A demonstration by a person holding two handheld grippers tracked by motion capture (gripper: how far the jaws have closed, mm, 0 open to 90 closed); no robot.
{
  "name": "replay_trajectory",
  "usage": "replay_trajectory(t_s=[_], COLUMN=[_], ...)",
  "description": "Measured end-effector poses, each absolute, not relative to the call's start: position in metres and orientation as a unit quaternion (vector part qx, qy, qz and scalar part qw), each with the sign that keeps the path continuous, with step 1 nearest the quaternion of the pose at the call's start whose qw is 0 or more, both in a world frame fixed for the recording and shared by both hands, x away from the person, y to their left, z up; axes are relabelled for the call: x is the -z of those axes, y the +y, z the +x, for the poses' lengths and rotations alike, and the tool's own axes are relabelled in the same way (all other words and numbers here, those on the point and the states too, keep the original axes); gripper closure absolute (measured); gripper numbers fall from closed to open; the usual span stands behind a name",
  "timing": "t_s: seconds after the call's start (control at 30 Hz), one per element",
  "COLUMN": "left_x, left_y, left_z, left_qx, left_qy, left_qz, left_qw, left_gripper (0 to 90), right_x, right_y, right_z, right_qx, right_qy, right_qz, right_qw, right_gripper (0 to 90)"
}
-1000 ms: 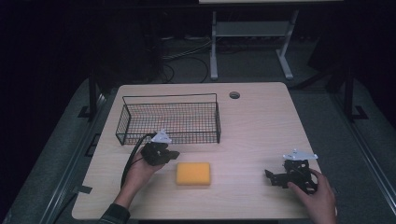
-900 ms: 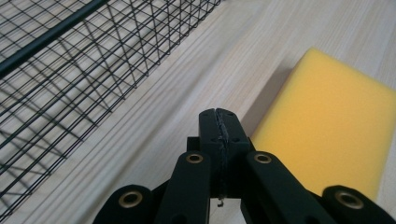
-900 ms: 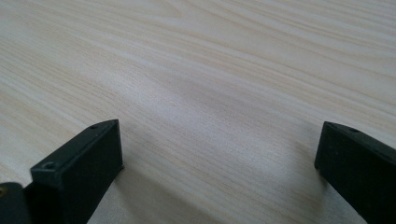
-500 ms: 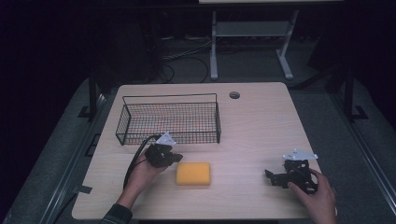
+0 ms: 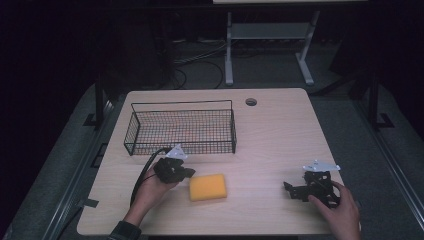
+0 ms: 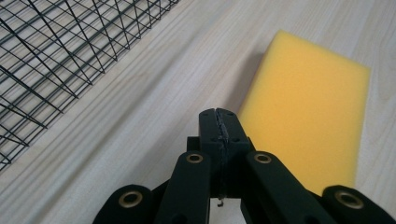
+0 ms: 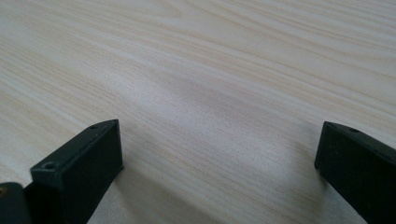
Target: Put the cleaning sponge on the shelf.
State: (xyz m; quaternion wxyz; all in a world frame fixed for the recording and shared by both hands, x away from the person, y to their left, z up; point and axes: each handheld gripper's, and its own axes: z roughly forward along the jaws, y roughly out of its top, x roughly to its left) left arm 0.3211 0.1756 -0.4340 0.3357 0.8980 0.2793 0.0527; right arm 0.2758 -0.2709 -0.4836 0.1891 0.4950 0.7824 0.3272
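- The sponge (image 5: 208, 186) lies flat on the table (image 5: 280, 130), just in front of the wire basket (image 5: 182, 128).
- The left gripper (image 6: 219, 122) has its jaws pressed together, just beside the sponge's edge; it likely must spread them before straddling it.
- The right gripper (image 5: 295, 190), jaws spread wide and holding nothing, rests well right of the basket.
- The basket looks empty.

A pale wooden table (image 5: 280, 135) carries a seemingly empty wire basket (image 5: 182, 128) and a yellow sponge (image 5: 208, 187).
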Motion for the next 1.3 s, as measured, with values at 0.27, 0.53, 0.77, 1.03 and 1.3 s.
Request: replay_trajectory(t_s=[0.27,0.53,0.77,1.03,1.3], left_x=[0.434,0.435,0.436,0.438,0.43], left_y=[0.177,0.181,0.184,0.185,0.188], left_z=[0.313,0.301,0.297,0.29,0.294], left_qx=[-0.045,-0.039,-0.035,-0.035,-0.037], left_qy=[0.28,0.279,0.286,0.293,0.303], left_qz=[0.898,0.899,0.899,0.898,0.896], left_qw=[0.337,0.334,0.33,0.326,0.323], left_gripper=[89.8,89.8,89.8,89.8,85.7], right_x=[0.484,0.484,0.484,0.484,0.484], right_y=[-0.271,-0.271,-0.271,-0.271,-0.271], right_z=[0.276,0.276,0.276,0.276,0.276], right_qx=[-0.327,-0.327,-0.327,-0.327,-0.327], right_qy=[0.782,0.782,0.782,0.782,0.782], right_qz=[0.495,0.495,0.495,0.495,0.495], right_qw=[0.189,0.189,0.189,0.189,0.189], right_gripper=[0.1,0.1,0.2,0.1,0.1])
